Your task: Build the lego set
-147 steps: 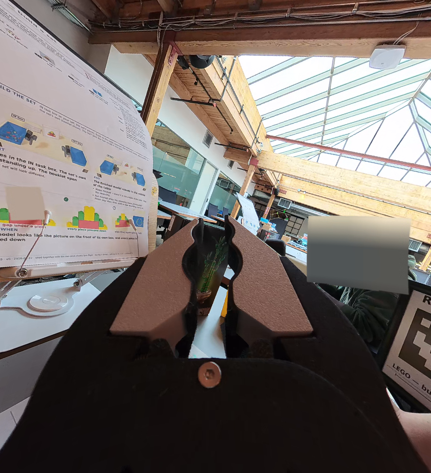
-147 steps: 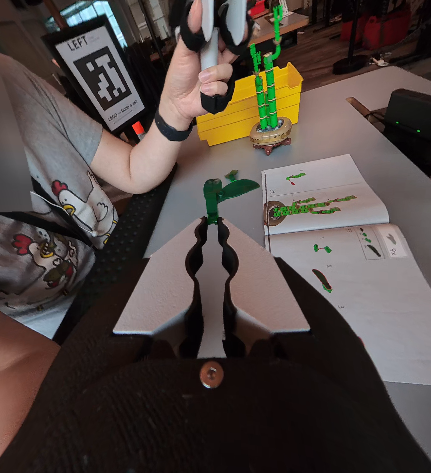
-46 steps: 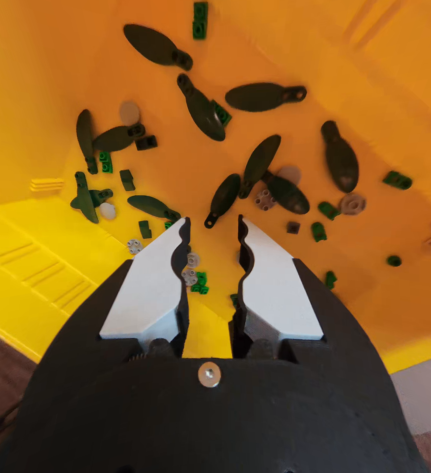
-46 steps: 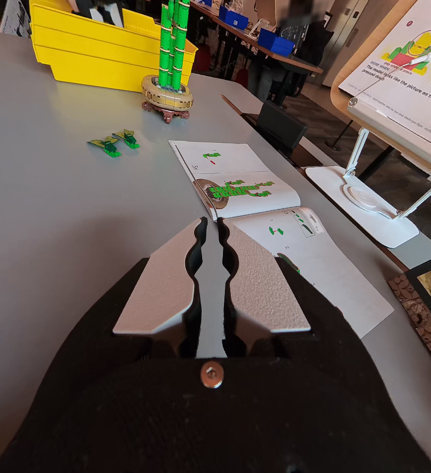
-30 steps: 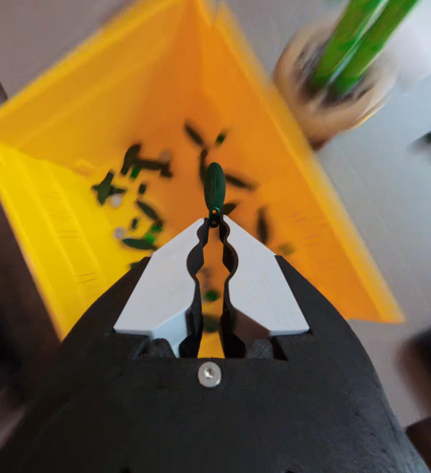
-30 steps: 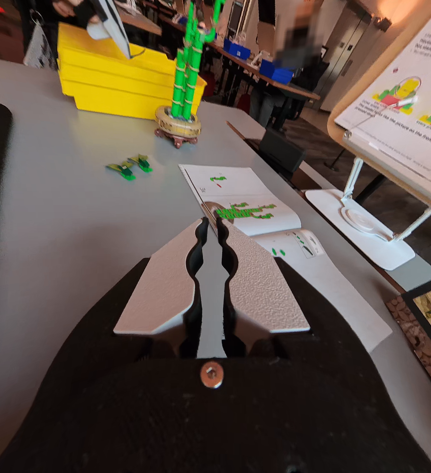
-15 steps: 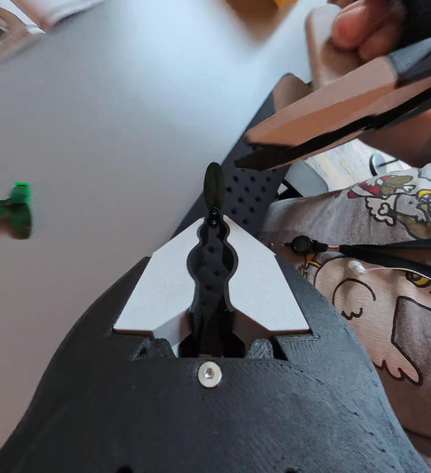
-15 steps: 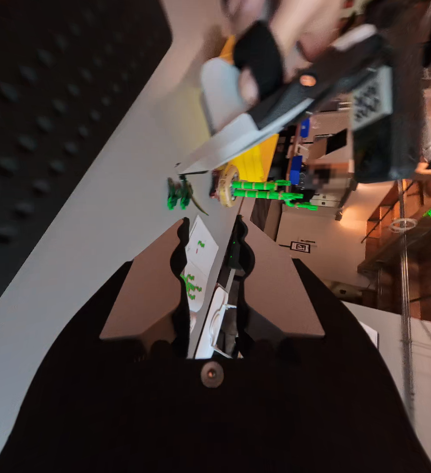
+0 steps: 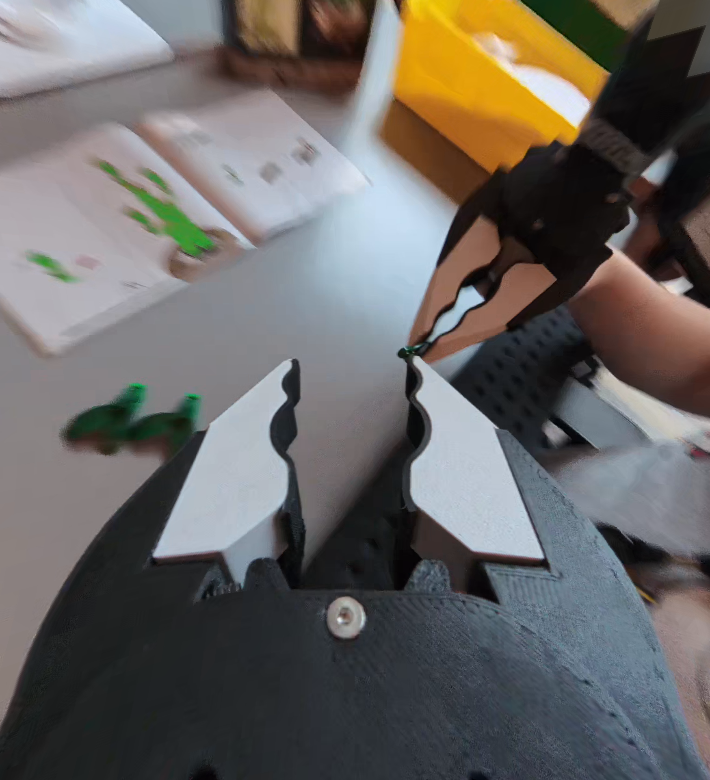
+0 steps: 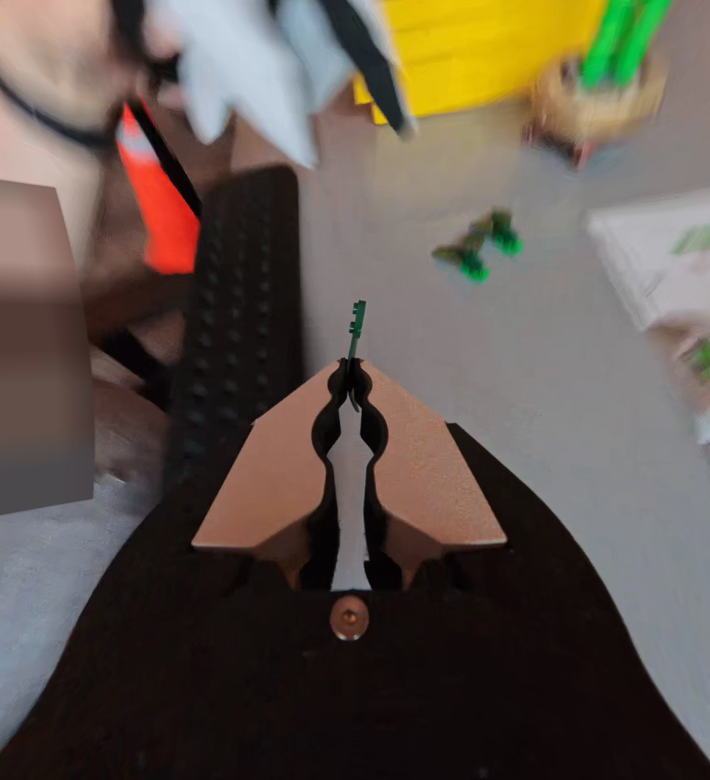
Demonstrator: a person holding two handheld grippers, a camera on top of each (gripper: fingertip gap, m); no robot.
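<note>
My left gripper (image 9: 351, 367) is open and empty above the grey table (image 9: 323, 274). My right gripper (image 10: 350, 363) is shut on a thin dark green leaf piece (image 10: 355, 329) that stands edge-on out of its tips. In the left wrist view the right gripper (image 9: 418, 348) comes in from the upper right, and the leaf piece (image 9: 408, 351) sits at its tips, just beside my left gripper's right fingertip (image 9: 414, 367). Two small green leaf assemblies (image 9: 134, 422) lie on the table to the left; they also show in the right wrist view (image 10: 480, 249).
An open instruction booklet (image 9: 134, 211) lies at the far left. A yellow bin (image 9: 471, 84) and the green bamboo model (image 10: 598, 84) stand at the back. A black studded mat (image 10: 239, 295) lies along the table edge beside a person's arm (image 9: 661, 329). An orange object (image 10: 159, 211) is behind it. My left tips are roughly 25 cm from the green bamboo model (image 10: 598, 84).
The leaf piece has passed from my left gripper to my right: the left jaws have opened and the right jaws have shut on it. Both views are blurred by motion.
</note>
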